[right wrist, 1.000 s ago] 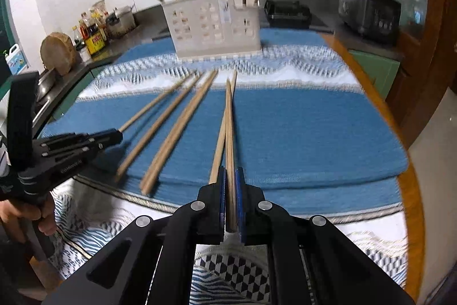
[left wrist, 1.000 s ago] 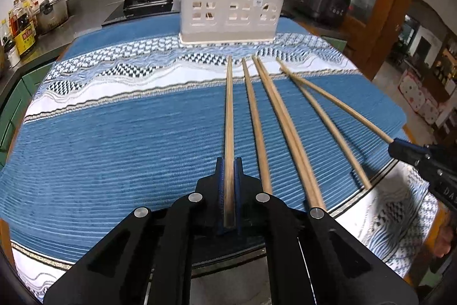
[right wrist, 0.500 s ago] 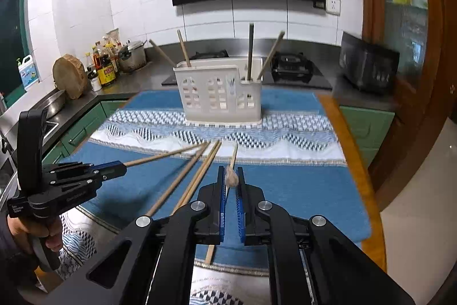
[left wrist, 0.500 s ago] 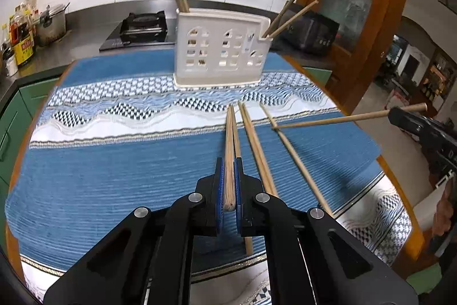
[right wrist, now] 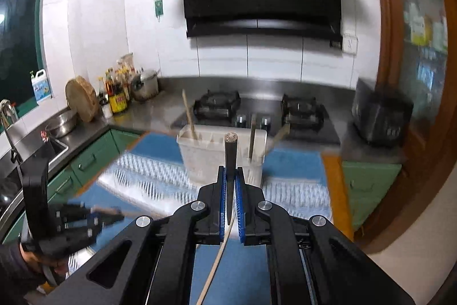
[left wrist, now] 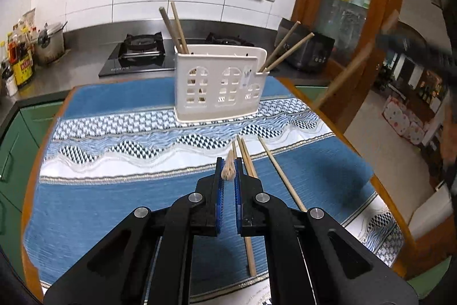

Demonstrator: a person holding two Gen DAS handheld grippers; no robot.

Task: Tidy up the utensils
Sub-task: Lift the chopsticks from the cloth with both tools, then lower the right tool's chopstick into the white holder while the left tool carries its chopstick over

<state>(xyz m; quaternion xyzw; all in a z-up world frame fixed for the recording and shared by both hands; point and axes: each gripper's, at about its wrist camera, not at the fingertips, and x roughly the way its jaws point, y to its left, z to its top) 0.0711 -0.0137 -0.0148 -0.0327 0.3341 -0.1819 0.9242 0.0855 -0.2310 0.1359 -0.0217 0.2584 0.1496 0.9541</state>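
The left gripper [left wrist: 228, 172] is clamped on one chopstick [left wrist: 228, 173], held so that its blunt end points straight at the camera, and its long axis runs forward toward the holder [left wrist: 220, 85]. The right gripper [right wrist: 230, 182] is clamped on a second stick [right wrist: 230, 150], which points up and forward, with its top end in front of the holder's middle. Just past the left gripper, three more sticks lie flat on the blue cloth [left wrist: 114, 207]: a pair [left wrist: 244, 153] side by side and a single stick [left wrist: 281, 176] a little to the right, all pointing roughly toward the holder. The holder stands straight ahead of both grippers at the far end of the surface [left wrist: 28, 190], upright, with arched holes in its front. Two sticks [left wrist: 174, 27] lean out of its left part and two sticks [left wrist: 285, 47] lean out of its small right part. The middle part looks empty, but the wall hides most of it. From the blurry right view, the right gripper seems higher and nearer to the holder, so its stick should likely go in first, tip down, from above.
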